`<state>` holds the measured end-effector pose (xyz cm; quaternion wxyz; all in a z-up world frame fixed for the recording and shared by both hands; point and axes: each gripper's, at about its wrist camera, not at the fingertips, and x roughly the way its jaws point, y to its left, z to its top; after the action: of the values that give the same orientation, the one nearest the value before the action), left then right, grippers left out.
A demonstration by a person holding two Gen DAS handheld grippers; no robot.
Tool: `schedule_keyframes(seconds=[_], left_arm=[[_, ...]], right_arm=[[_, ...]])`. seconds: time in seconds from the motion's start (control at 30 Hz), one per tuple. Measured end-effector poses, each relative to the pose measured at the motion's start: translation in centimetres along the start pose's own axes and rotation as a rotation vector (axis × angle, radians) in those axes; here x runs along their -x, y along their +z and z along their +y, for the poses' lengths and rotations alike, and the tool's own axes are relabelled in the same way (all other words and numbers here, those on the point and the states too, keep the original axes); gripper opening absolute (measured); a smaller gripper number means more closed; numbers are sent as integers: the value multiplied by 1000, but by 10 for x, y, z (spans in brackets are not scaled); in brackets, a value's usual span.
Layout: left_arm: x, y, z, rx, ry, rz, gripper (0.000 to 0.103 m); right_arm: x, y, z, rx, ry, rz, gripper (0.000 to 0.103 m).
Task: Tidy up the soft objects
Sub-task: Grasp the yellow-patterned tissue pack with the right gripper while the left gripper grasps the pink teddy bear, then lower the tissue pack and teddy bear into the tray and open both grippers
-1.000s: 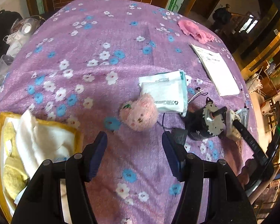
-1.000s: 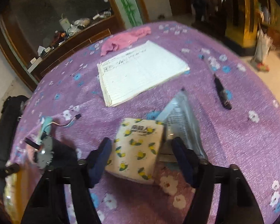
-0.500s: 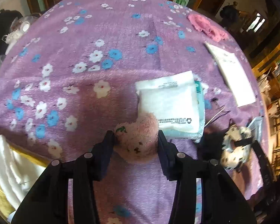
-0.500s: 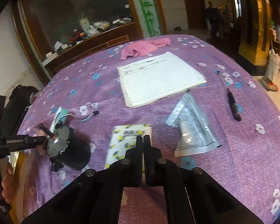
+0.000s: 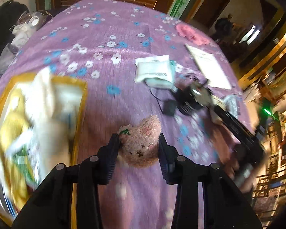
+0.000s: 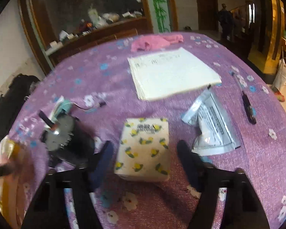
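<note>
My left gripper (image 5: 139, 143) is shut on a small pink plush toy (image 5: 141, 143) and holds it above the purple flowered cloth, right of a yellow-rimmed tray (image 5: 80, 103) holding white and yellow soft cloths (image 5: 45, 99). My right gripper (image 6: 145, 150) is open, its fingers on either side of a white tissue pack with lemon print (image 6: 145, 145) lying on the cloth. A white wipes pack (image 5: 154, 72) lies further back. A pink cloth (image 6: 154, 41) lies at the far side, also in the left wrist view (image 5: 190, 33).
A black motor with a metal gear (image 6: 64, 135) sits left of the tissue pack, also in the left wrist view (image 5: 192, 97). A white notebook (image 6: 171, 72), a silver foil pouch (image 6: 211, 129) and a dark pen (image 6: 247, 105) lie to the right.
My left gripper closed on the plush toy, lifted it and swung towards the tray. My right gripper, shut half a second ago, opened around the tissue pack.
</note>
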<state>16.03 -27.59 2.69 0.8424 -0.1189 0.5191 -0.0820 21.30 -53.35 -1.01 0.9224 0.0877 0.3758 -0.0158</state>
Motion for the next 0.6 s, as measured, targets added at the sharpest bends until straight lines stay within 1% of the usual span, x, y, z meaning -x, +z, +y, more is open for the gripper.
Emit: schedule_keyframes(seconds=[0.1,0.13,0.17,0.27,0.33,0.37,0.4,0.5,0.57,0.6], left_arm=[[32,-27,8,26,-11,-65,37],[39,-32,12,34,-8,-78,37],[47,-37,16,47,-4,-92,37],[73,-49,36,91,-4,-132,37],[94,-56,54,131,7,-179,37],[100,-59,59,139,11,-192,37],[108,-62,68,154,20,-206,37],[125,-68,92,192,63,-221,37],[133,-70,108,214,86,-233,37],[136,-71,113,219,99,-242,38]], right_arm=[[-3,1,-4,-26,17,3,59],[-5,1,-5,-33,21,12,56],[-8,1,-5,-37,26,23,50],[-7,3,-7,-42,41,9,47],[-2,3,-8,-44,42,-12,46],[5,2,-9,-51,28,-32,45],[17,0,-9,-61,35,-56,45],[59,-12,3,-63,127,-112,45],[83,-21,18,-47,179,-122,45],[97,-27,33,-25,229,-127,46]])
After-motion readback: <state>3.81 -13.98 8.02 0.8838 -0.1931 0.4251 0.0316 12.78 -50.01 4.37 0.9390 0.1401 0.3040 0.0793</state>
